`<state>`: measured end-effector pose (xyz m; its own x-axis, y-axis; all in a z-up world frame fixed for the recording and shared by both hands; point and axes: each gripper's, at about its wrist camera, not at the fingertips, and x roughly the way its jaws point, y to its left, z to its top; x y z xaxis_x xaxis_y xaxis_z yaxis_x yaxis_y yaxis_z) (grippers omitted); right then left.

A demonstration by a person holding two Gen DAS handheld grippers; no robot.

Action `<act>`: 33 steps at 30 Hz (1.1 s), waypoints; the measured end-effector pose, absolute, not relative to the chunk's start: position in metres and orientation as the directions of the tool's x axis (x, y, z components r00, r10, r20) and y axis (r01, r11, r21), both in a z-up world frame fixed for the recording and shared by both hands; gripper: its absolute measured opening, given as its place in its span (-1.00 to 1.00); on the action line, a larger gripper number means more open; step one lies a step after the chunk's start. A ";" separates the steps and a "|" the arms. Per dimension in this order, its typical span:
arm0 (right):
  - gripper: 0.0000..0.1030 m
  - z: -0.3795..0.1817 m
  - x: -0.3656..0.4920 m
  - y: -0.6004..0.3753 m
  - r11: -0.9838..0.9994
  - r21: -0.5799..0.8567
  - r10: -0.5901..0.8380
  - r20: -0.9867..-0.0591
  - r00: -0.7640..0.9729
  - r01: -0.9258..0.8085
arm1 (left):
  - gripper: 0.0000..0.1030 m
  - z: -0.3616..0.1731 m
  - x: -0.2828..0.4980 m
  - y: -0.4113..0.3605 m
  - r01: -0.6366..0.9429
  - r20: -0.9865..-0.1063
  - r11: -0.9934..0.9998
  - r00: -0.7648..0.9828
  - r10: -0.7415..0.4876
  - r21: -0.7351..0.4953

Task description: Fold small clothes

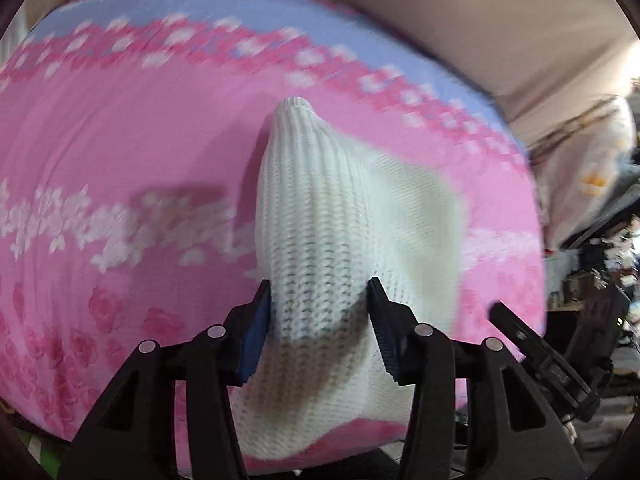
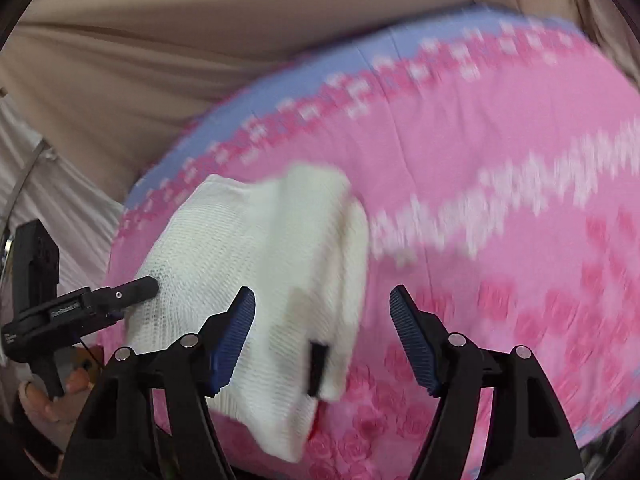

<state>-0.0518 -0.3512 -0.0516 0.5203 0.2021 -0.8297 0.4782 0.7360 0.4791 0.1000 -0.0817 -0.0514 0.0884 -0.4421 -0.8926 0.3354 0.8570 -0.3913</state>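
Left wrist view: the left gripper [image 1: 320, 320] pinches a bunched white knit garment [image 1: 320, 220] above the pink floral sheet [image 1: 120, 140]; the right gripper [image 2: 322, 336] gapes empty beside it. One-sided grip risks a sagging, crooked fold.

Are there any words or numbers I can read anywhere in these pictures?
No text can be read.
Left tool: a small label on its black body, too tiny and blurred to read.
Pink sheet: only flower patterns, no words.
White knit: no label in view.
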 end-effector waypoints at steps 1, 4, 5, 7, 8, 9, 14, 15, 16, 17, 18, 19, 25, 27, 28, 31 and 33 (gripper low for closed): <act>0.34 -0.066 -0.053 -0.348 0.698 0.517 0.246 -0.823 0.512 0.496 | -0.08 -0.063 0.103 -0.073 0.310 -0.897 0.867 0.086 -0.433 -0.389; 0.34 -0.098 -0.051 -0.337 0.620 0.580 0.339 -0.805 0.486 0.528 | 0.13 -0.093 0.115 -0.040 0.203 -0.876 0.863 0.044 -0.480 -0.463; 0.34 -0.103 -0.051 -0.334 0.598 0.597 0.362 -0.796 0.484 0.535 | 0.18 -0.096 0.117 -0.034 0.183 -0.865 0.855 0.040 -0.500 -0.486; 0.40 -0.112 -0.047 -0.329 0.531 0.651 0.415 -0.758 0.504 0.543 | 0.38 -0.099 0.119 -0.031 0.192 -0.848 0.835 0.022 -0.529 -0.516; 0.54 -0.116 -0.045 -0.329 0.512 0.656 0.421 -0.754 0.505 0.554 | 0.50 -0.100 0.120 -0.034 0.207 -0.848 0.832 0.016 -0.529 -0.515; 0.59 -0.123 -0.042 -0.329 0.498 0.657 0.425 -0.753 0.502 0.566 | 0.71 -0.103 0.120 -0.037 0.212 -0.855 0.838 0.018 -0.518 -0.503; -0.52 -0.115 -0.017 -0.319 0.572 0.634 0.398 -0.769 0.500 0.520 | -0.02 -0.111 0.123 -0.047 0.211 -0.802 0.779 -0.041 -0.596 -0.590; -0.55 -0.102 -0.014 -0.316 0.595 0.632 0.386 -0.767 0.513 0.497 | -0.12 -0.101 0.123 -0.047 0.222 -0.805 0.781 -0.026 -0.593 -0.583; -0.56 -0.087 -0.010 -0.311 0.619 0.631 0.373 -0.760 0.532 0.467 | -0.18 -0.089 0.122 -0.045 0.244 -0.798 0.772 -0.013 -0.603 -0.587; -0.57 -0.070 -0.006 -0.306 0.640 0.634 0.363 -0.748 0.557 0.434 | -0.20 -0.071 0.122 -0.040 0.271 -0.777 0.748 0.002 -0.630 -0.606; -0.58 -0.048 0.000 -0.298 0.665 0.635 0.350 -0.731 0.586 0.394 | -0.22 -0.057 0.122 -0.035 0.284 -0.765 0.736 0.016 -0.644 -0.614; -0.58 -0.030 0.005 -0.292 0.685 0.633 0.342 -0.716 0.609 0.360 | -0.22 -0.041 0.122 -0.028 0.299 -0.754 0.728 0.040 -0.656 -0.618; -0.52 0.033 0.048 -0.245 0.762 0.620 0.354 -0.638 0.684 0.184 | -0.03 0.041 0.136 0.050 0.309 -0.714 0.750 0.243 -0.657 -0.585; -0.32 0.002 0.064 -0.230 0.803 0.562 0.333 -0.698 0.634 0.197 | 0.64 0.034 0.143 0.074 0.279 -0.766 0.834 0.335 -0.549 -0.476; -0.29 -0.021 0.071 -0.225 0.824 0.517 0.304 -0.750 0.587 0.234 | 0.85 0.021 0.146 0.083 0.270 -0.798 0.872 0.357 -0.485 -0.409; -0.28 -0.066 0.065 -0.222 0.817 0.429 0.238 -0.860 0.452 0.386 | 0.64 -0.041 0.151 0.107 0.194 -0.897 0.931 0.267 -0.352 -0.308; -0.27 -0.055 0.045 -0.215 0.782 0.478 0.250 -0.829 0.501 0.401 | 0.57 -0.064 0.144 0.133 0.113 -0.893 0.910 0.177 -0.414 -0.400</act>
<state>0.0450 -0.2154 -0.0549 0.5010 0.2497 -0.8287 0.4010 0.7815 0.4779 0.1441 0.1330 -0.0635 0.1767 -0.4141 -0.8929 0.1129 0.9097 -0.3995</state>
